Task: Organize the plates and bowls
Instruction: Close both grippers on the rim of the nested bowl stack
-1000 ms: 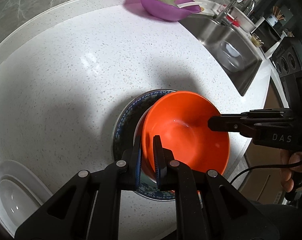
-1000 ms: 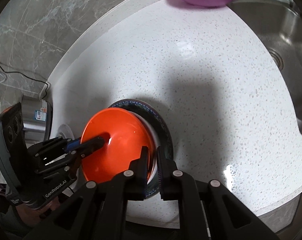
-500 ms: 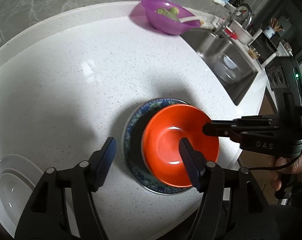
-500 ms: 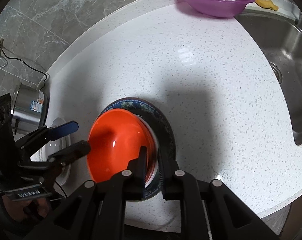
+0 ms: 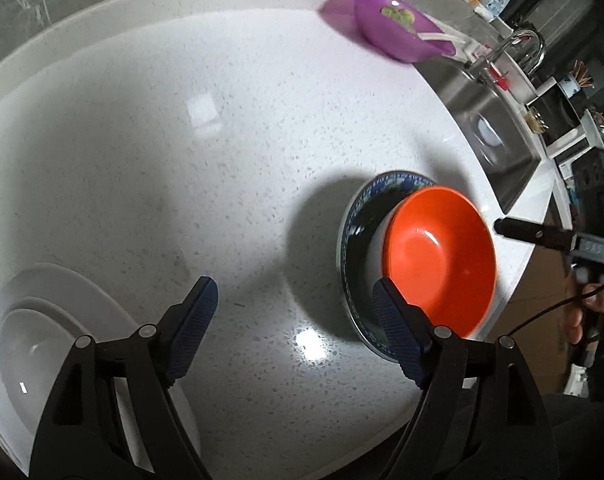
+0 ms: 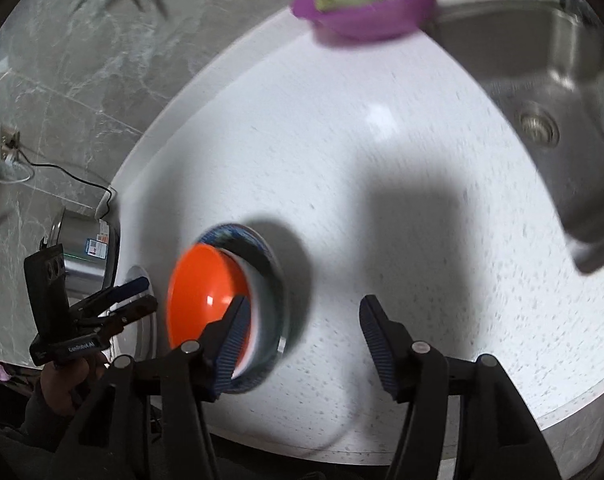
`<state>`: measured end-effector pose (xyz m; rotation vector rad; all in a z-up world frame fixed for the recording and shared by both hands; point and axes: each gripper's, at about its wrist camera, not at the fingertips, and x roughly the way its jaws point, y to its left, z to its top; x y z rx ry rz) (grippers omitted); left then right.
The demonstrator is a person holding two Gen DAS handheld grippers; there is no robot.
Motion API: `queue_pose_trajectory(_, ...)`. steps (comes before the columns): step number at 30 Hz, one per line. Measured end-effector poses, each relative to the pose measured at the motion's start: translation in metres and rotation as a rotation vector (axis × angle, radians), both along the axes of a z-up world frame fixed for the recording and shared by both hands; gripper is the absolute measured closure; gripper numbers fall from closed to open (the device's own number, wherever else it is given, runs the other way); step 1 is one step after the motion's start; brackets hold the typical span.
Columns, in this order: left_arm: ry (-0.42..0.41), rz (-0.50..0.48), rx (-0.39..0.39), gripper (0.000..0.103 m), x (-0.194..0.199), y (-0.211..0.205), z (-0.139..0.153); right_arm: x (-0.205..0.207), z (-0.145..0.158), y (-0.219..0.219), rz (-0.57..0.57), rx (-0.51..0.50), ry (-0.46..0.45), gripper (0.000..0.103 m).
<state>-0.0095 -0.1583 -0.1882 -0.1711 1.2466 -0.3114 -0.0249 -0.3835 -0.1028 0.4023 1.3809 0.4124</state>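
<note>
1. The left gripper [image 5: 294,312] stands with its jaws apart and widening, with only bare counter [image 5: 182,140] between them. A second ago they were pinched on the near rim of the orange bowl [image 5: 440,264]; that bowl now lies free, just right of the right pad.
2. The right gripper [image 6: 302,336] has let go too. Its jaws, closed on the bowl's rim half a second ago, are opening; the bowl is just left of its left pad, not between the pads.
3. Both grippers have backed off from the bowl, so it looks placed. I judge this stacking step finished.
4. The orange bowl sits in a white bowl [image 5: 378,240], and both rest on the blue plate [image 5: 358,208] near the counter's front edge.
5. Left of the orange bowl, at the counter's end, lies a white plate [image 5: 82,300] with a white dish [image 5: 26,352] in it, probably next.
6. Far behind the orange bowl, by the sink [image 5: 494,136], is a purple bowl [image 5: 394,32] holding green food.
7. Count: three bowls, two plates, one white dish, two grippers.
</note>
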Motion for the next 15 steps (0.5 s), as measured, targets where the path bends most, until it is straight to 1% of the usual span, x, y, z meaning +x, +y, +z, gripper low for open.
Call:
queue_pose_trajectory(2, 0.016, -0.006, -0.006, 0.024, 0.002, -0.001, -0.007, -0.003, -0.011, 0.001, 0.010, 0.019, 0.037, 0.053)
queue_pose_trajectory(3, 0.020, -0.008, -0.002, 0.024, 0.002, -0.003, -0.010, -0.004, -0.013, 0.003, 0.021, 0.023, 0.043, 0.054)
queue_pose_trajectory(12, 0.029, -0.020, -0.006, 0.024, 0.009, -0.007, -0.024, -0.004, -0.023, 0.016, 0.062, 0.033, 0.049, 0.054)
queue_pose_trajectory(15, 0.039, -0.034, 0.003, 0.026, 0.012, -0.010, -0.030, -0.003, -0.028, 0.019, 0.074, 0.019, 0.053, 0.055)
